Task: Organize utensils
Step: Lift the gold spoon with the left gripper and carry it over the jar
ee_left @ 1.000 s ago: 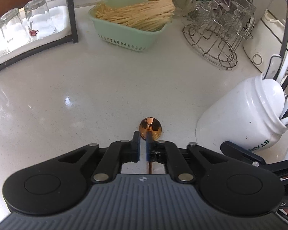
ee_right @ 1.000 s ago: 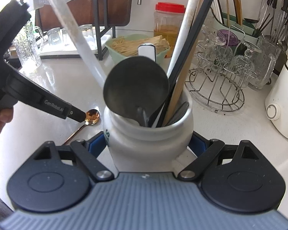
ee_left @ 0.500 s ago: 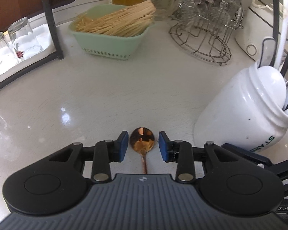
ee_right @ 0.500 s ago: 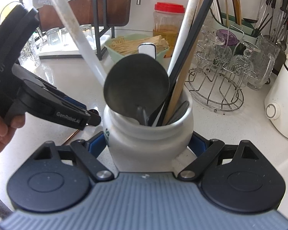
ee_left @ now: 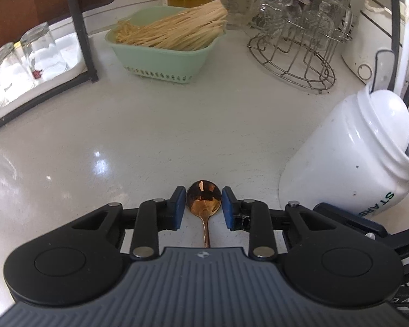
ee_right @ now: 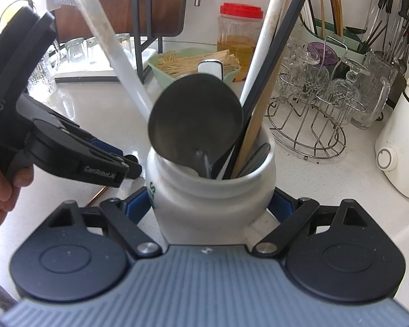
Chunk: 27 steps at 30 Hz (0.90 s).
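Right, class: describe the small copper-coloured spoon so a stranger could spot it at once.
Start at the white ceramic utensil jar on the pale worktop. Just left of its base, the small copper-coloured spoon lies flat between the left gripper pads. It is the only shiny copper utensil, and it lies outside the jar.

spoon on counter, near edge | jar right of spoon, utensils standing in it | basket far, sticks in it | glass rack right of basket | upturned glasses far left
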Each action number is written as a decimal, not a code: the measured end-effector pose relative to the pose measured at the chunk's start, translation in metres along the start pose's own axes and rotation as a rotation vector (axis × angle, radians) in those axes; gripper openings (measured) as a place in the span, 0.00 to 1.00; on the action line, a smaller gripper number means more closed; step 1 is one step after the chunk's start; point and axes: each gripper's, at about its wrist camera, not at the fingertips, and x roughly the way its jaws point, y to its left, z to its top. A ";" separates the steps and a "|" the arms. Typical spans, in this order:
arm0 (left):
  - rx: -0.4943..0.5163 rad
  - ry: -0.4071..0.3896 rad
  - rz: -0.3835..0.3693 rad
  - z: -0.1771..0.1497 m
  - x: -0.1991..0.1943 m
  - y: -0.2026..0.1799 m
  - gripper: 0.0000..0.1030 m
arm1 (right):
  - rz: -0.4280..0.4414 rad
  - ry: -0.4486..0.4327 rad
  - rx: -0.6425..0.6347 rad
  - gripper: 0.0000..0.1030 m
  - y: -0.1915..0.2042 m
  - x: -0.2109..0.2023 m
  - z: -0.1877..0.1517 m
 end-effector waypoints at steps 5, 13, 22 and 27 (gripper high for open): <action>-0.038 -0.005 0.017 -0.003 -0.011 0.006 0.32 | -0.002 0.008 -0.035 0.90 0.002 0.001 -0.001; -0.114 -0.044 0.034 -0.004 -0.051 0.017 0.32 | -0.005 0.042 -0.021 0.90 0.002 0.003 0.005; -0.198 -0.136 0.044 -0.008 -0.103 0.031 0.32 | 0.021 0.062 -0.043 0.89 0.012 0.000 0.004; -0.226 -0.177 0.040 -0.011 -0.119 0.037 0.32 | 0.020 0.064 -0.044 0.89 0.020 -0.001 0.004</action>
